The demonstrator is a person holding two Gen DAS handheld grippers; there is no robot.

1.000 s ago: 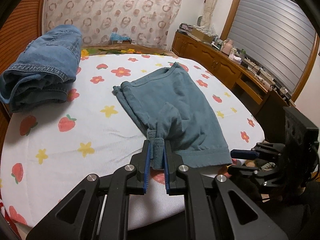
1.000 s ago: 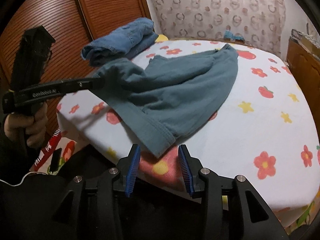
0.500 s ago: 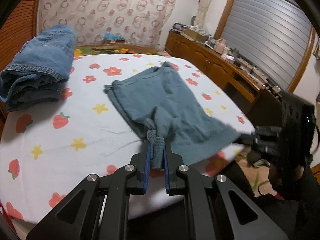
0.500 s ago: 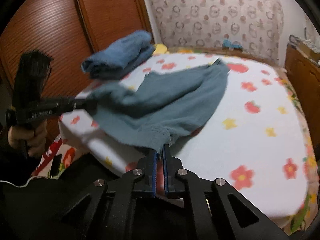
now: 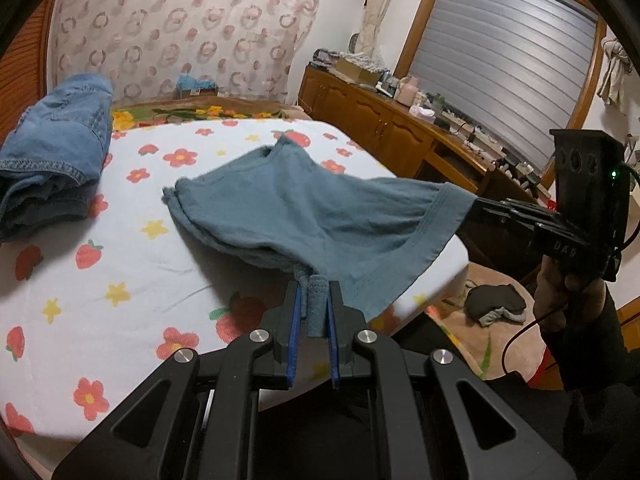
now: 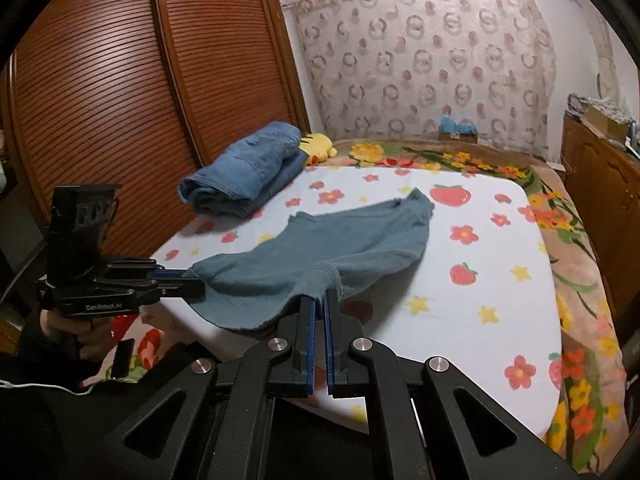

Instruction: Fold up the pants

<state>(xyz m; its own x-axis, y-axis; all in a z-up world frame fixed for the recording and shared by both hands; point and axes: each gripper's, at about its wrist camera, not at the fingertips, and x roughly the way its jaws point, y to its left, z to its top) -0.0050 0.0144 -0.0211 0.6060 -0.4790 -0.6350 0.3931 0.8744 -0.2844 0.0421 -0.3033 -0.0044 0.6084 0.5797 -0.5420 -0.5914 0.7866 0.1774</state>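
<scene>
Since the earlier frame, right gripper (image 6: 320, 310) has clamped fully onto the teal knit pants (image 5: 304, 200), lifting their near end off the bed's (image 5: 132, 264) front edge. Left gripper (image 5: 313, 308) pinches the other near corner. Pants extend straight ahead; far end lies mid-bed.

**The bed and what lies on it**

The bed (image 6: 500, 320) wears a white sheet (image 5: 132, 264) printed with red flowers, yellow stars and strawberries. The folded jeans (image 6: 244, 176) lie at its far left part, near the wooden wardrobe. Just behind the jeans, a yellow plush toy (image 6: 318, 148) rests. In front of the jeans and to the right of them lie the grey-blue pants (image 6: 352, 240); their far end rests on the sheet, and their near edge is raised off it. A flowered blanket (image 6: 568, 240) runs along the far and right sides.
</scene>
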